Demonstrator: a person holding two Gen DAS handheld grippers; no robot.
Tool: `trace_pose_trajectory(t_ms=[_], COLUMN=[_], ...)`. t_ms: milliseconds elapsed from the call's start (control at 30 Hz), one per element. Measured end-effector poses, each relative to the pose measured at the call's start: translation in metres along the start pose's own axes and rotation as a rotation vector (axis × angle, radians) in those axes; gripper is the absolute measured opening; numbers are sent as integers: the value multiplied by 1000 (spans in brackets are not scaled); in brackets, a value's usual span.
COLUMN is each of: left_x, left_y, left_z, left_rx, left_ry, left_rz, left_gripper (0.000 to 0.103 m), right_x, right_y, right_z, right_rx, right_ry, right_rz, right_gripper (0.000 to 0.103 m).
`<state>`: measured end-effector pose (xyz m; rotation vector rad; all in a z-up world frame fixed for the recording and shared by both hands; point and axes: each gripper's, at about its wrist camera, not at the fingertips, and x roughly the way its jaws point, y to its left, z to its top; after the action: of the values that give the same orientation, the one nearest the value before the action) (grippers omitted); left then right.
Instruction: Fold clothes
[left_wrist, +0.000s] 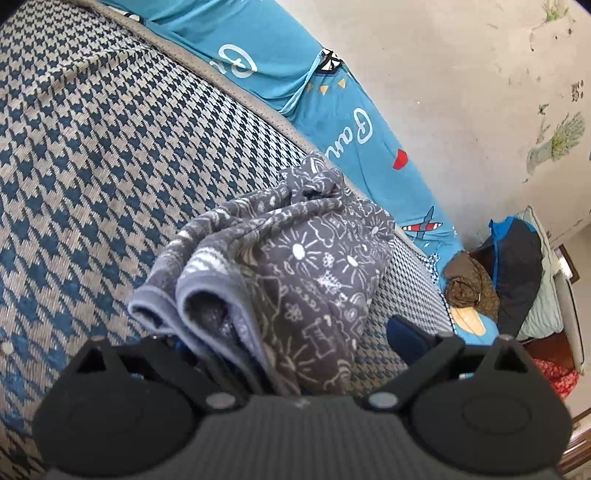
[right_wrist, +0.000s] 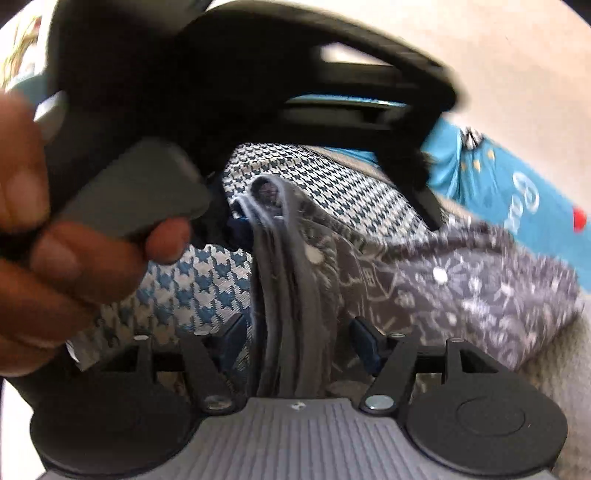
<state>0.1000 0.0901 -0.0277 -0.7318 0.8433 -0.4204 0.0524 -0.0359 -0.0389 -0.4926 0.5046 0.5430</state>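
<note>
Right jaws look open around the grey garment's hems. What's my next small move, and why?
Probably draw the right gripper straight back. Its jaws stand apart, the hems of the grey patterned garment run loose between them, and the garment lies bunched on the houndstooth cover, so this gripper seems to grip nothing.

Grey doodle-print garment (left_wrist: 295, 258); blue-and-beige houndstooth cover (left_wrist: 92, 147); turquoise sheet (left_wrist: 332, 122).
</note>
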Motion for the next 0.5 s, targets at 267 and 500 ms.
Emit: trace_pose_trajectory(t_ms=[267, 500], left_x=[4, -7], left_y=[6, 4], left_z=[20, 57], left_rx=[27, 65], left_ry=[34, 23], left_rz=[70, 87], left_gripper=[90, 74], right_x=[10, 14], right_y=[-7, -18], right_z=[14, 47], right_rx=[11, 159], right_ry=[1, 6], right_rz=[-19, 22], right_gripper=[21, 20])
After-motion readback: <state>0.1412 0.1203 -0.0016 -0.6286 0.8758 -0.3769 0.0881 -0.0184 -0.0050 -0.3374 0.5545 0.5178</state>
